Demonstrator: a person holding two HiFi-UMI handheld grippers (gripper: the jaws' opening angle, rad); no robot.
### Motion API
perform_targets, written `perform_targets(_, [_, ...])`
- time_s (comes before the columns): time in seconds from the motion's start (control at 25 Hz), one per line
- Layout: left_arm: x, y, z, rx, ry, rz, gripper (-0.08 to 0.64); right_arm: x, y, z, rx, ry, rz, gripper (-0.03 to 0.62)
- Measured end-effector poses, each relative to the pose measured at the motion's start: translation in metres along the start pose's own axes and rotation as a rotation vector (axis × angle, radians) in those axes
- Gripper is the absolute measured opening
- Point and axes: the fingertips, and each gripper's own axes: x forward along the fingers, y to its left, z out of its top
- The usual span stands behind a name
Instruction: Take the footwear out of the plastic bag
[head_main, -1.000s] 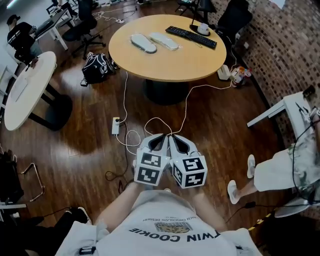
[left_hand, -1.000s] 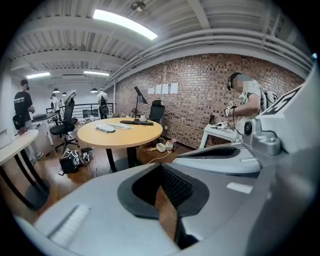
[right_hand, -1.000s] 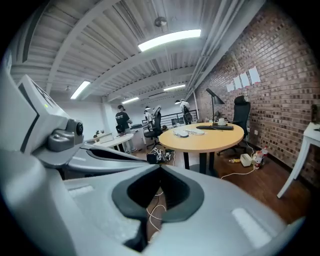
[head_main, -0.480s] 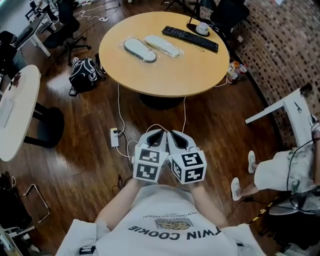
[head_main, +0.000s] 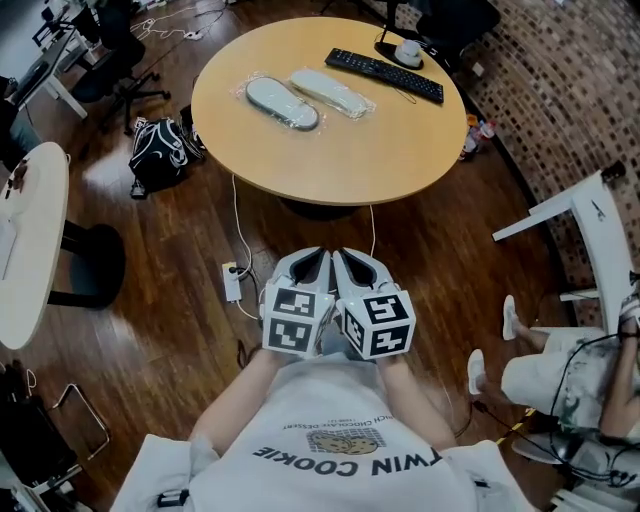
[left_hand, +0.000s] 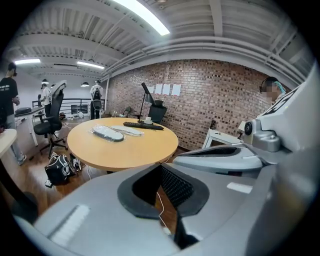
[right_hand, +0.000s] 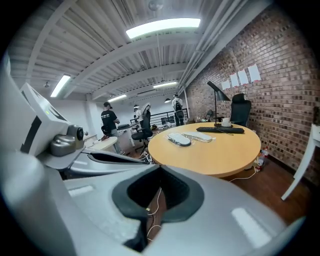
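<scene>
Clearance: the left gripper and right gripper are held side by side, touching or nearly so, close to the person's chest and over wooden floor. Open floor lies ahead of the tips up to the near edge of the round table. A white cable runs down from that edge toward the tips. A power strip lies on the floor just left of the left gripper. A black bag sits ahead and to the left, by the table's rim. A white table stands well off to the left. A white desk and a seated person are well off to the right.

Task items: two slippers, wrapped in clear plastic, lie flat on the table's far left part, well ahead of both grippers and touched by neither. A keyboard and a cup sit beyond them, ahead and to the right.

Left gripper: jaws together at the tips, nothing between them, only floor visible through the gap behind.

Right gripper: jaws fully closed, empty.
</scene>
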Motion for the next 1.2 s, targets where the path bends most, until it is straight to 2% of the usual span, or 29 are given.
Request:
perform_targets(0.32, [0.042,0.040,0.012,-0.015,0.018,0.040,0.005,0.055,-0.021,0.013,0.025,0.008,0.035,0.000])
perform_targets(0.76, [0.130,0.129,0.060,0.013,0.093,0.152,0.005,0.165,-0.080,0.061,0.093,0.027,0.129,0.000])
perform_targets(0.88, [0.155,0.145,0.067,0.002,0.115,0.163,0.005,0.190,-0.094,0.077,0.084,0.032,0.161,0.000])
perform_targets(1.04, [0.175,0.159,0.080,-0.023,0.109,0.180,0.005,0.215,-0.103,0.089,0.077,0.045,0.182,0.000])
perform_targets(1.2, [0.190,0.173,0.098,0.016,0.090,0.200,0.005,0.232,-0.111,0.094,0.093,0.051,0.192,0.000])
